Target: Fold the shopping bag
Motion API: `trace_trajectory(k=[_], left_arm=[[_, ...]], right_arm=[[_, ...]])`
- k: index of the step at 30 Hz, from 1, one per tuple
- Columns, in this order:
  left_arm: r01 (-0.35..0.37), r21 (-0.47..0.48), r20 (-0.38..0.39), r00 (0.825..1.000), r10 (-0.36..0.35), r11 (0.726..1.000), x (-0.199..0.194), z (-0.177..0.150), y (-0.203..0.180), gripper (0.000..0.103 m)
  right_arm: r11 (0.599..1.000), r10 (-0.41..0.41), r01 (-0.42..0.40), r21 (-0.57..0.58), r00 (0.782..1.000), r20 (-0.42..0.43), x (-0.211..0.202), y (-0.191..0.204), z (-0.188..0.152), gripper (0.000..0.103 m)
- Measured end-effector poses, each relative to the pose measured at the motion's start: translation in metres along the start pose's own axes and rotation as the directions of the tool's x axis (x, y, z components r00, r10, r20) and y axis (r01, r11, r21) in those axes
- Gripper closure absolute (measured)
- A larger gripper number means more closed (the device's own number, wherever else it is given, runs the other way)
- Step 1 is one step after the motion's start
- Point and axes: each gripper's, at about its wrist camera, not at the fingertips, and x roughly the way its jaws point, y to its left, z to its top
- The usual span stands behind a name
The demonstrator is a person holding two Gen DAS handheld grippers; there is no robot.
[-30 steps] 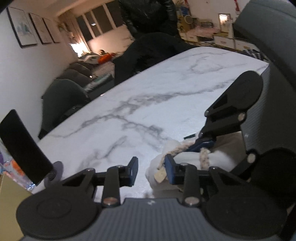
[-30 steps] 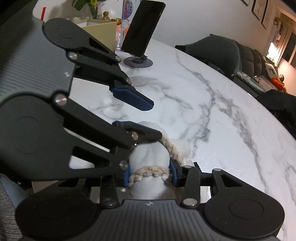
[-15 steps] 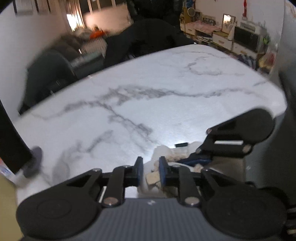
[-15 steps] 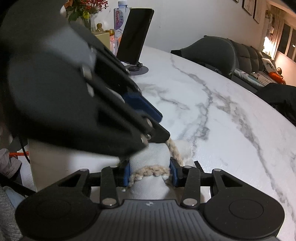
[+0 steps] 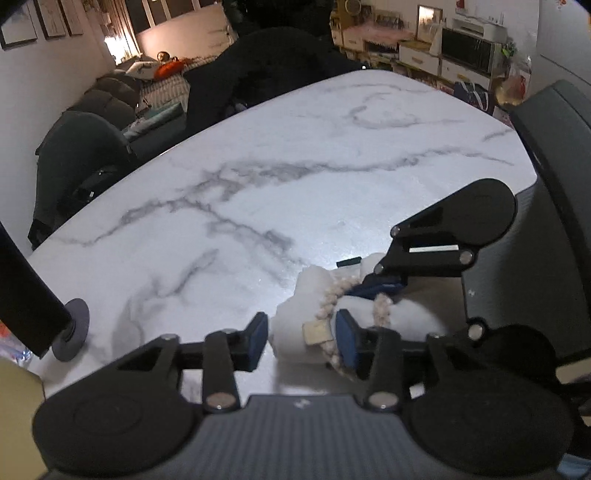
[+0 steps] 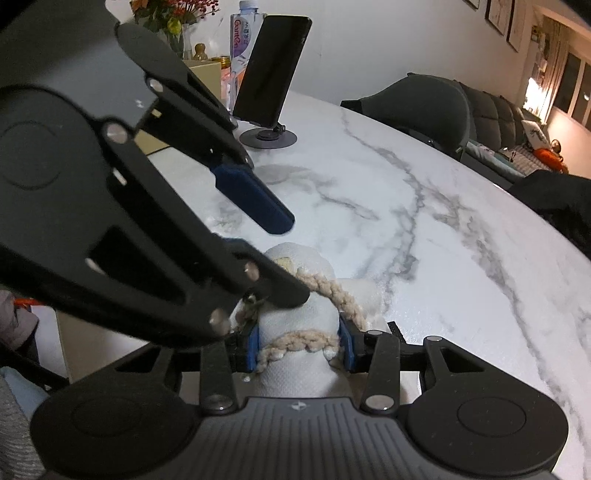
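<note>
The shopping bag (image 6: pixel 299 321) is a white roll bound by its braided beige handle (image 6: pixel 295 341), lying at the near edge of the marble table (image 6: pixel 424 236). My right gripper (image 6: pixel 299 345) is shut on the roll, pads pressing both sides. In the left wrist view the bag (image 5: pixel 295 325) shows a beige tag (image 5: pixel 314 332) at its end. My left gripper (image 5: pixel 301 334) stands open around that end; its right pad touches the handle (image 5: pixel 328 299), its left pad sits just apart. The right gripper (image 5: pixel 380 290) appears there from the right.
A dark phone on a round stand (image 6: pixel 273 70) stands at the table's left end, with a water bottle (image 6: pixel 242 26) and a beige box (image 6: pixel 207 74) behind it. Dark chairs (image 5: pixel 74 155) line the far side. A grey chair back (image 5: pixel 554 147) rises on the right.
The left gripper's fingers narrowed on the bag's end half a second ago and have spread wide again. The right gripper keeps its hold on the roll.
</note>
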Motion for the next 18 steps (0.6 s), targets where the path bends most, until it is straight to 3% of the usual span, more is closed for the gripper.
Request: trace_trajectory(k=[2, 4, 6, 8, 18], left_arm=[[-0.039, 0.034, 0.033, 0.999, 0.038, 0.999, -0.001, -0.005, -0.008, 0.075], [-0.156, 0.102, 0.091, 0.985, 0.147, 0.982, 0.003, -0.014, -0.025, 0.08], [-0.184, 0.092, 0.121, 0.978, 0.172, 0.979, 0.011, -0.017, -0.03, 0.09], [-0.208, 0.08, 0.147, 0.97, 0.194, 0.975, 0.019, -0.02, -0.035, 0.09], [-0.163, -0.015, 0.178, 0.97, 0.163, 0.986, 0.053, -0.022, -0.031, 0.09]], right_arm=[[1.0, -0.001, 0.001, -0.003, 1.0, -0.005, 0.0, 0.0, 0.001, 0.061], [1.0, -0.003, 0.003, -0.011, 1.0, -0.009, 0.001, 0.001, 0.001, 0.061], [1.0, -0.004, 0.004, -0.013, 1.0, -0.004, 0.001, 0.001, 0.0, 0.061], [1.0, -0.011, 0.011, -0.015, 1.0, 0.0, 0.001, 0.002, -0.001, 0.061], [0.998, -0.056, 0.057, -0.024, 0.998, 0.038, 0.001, 0.011, -0.006, 0.061]])
